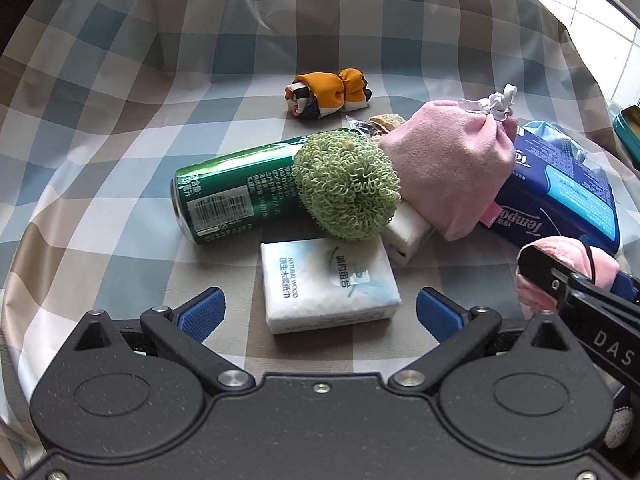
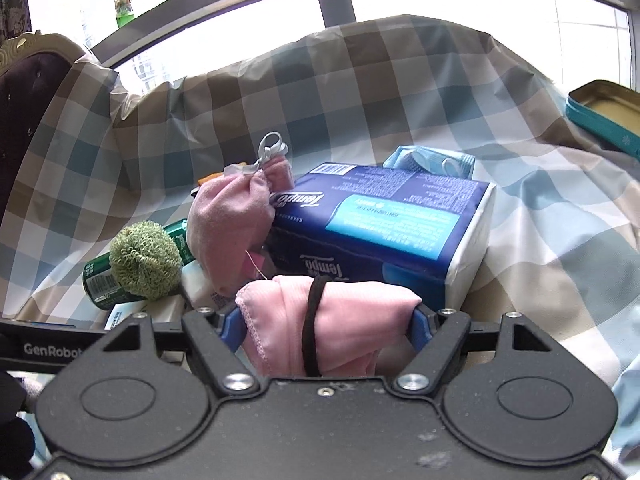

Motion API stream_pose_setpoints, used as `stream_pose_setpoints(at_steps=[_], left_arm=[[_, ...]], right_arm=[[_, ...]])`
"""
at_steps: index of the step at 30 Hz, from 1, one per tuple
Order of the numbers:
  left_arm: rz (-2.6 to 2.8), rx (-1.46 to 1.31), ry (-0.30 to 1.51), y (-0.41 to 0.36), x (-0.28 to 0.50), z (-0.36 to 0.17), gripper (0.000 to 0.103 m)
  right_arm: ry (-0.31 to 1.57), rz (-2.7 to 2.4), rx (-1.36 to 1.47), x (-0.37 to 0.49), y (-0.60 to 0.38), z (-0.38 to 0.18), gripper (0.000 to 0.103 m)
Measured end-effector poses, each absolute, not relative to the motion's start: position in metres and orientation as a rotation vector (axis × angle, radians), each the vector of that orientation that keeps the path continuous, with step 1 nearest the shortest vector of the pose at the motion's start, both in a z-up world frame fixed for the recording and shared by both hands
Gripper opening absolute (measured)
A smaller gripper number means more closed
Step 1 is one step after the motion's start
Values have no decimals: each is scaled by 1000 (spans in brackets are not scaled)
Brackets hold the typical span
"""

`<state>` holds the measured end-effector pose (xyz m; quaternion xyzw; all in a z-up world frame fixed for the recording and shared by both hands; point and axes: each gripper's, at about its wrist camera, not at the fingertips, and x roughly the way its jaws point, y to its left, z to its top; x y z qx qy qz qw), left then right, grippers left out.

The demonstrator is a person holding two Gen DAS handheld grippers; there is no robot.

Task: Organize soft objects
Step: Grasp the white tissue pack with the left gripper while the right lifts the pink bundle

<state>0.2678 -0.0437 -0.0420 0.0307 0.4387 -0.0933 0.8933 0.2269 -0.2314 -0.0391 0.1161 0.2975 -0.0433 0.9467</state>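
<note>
One pink cloth roll [image 2: 340, 320], banded by a black elastic [image 2: 314, 320], looks plush.

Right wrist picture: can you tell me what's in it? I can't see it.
The right tool squeezes a rolled pink cloth with a black band around it. Behind sit a blue tissue pack, a pink pouch and a green scrubber on checked cloth.

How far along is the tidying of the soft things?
Nothing looks sorted yet. In hand: the right gripper is shut on a rolled pink cloth. The left gripper is open over a tissue pack. Left: pink pouch, green scrubber, orange cloth roll, all still loose.
</note>
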Motion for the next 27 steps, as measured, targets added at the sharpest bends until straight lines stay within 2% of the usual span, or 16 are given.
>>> stream_pose_setpoints(at_steps=[9, 16, 17, 18, 20, 27], left_arm=[[-179, 80, 915, -54, 283, -55, 99], [-172, 65, 955, -51, 292, -66, 97], [-175, 62, 950, -50, 292, -66, 94], [-182, 67, 938, -51, 292, -65, 85], [-210, 78, 925, -52, 290, -61, 74], [-229, 70, 934, -50, 280, -55, 73]], right_arm=[[494, -79, 135, 220, -220, -34, 76], [487, -76, -11, 220, -199, -40, 76], [491, -72, -17, 220, -198, -40, 77], [495, -74, -21, 221, -197, -41, 79], [505, -76, -11, 222, -199, -41, 79], [546, -78, 45, 227, -208, -43, 81]])
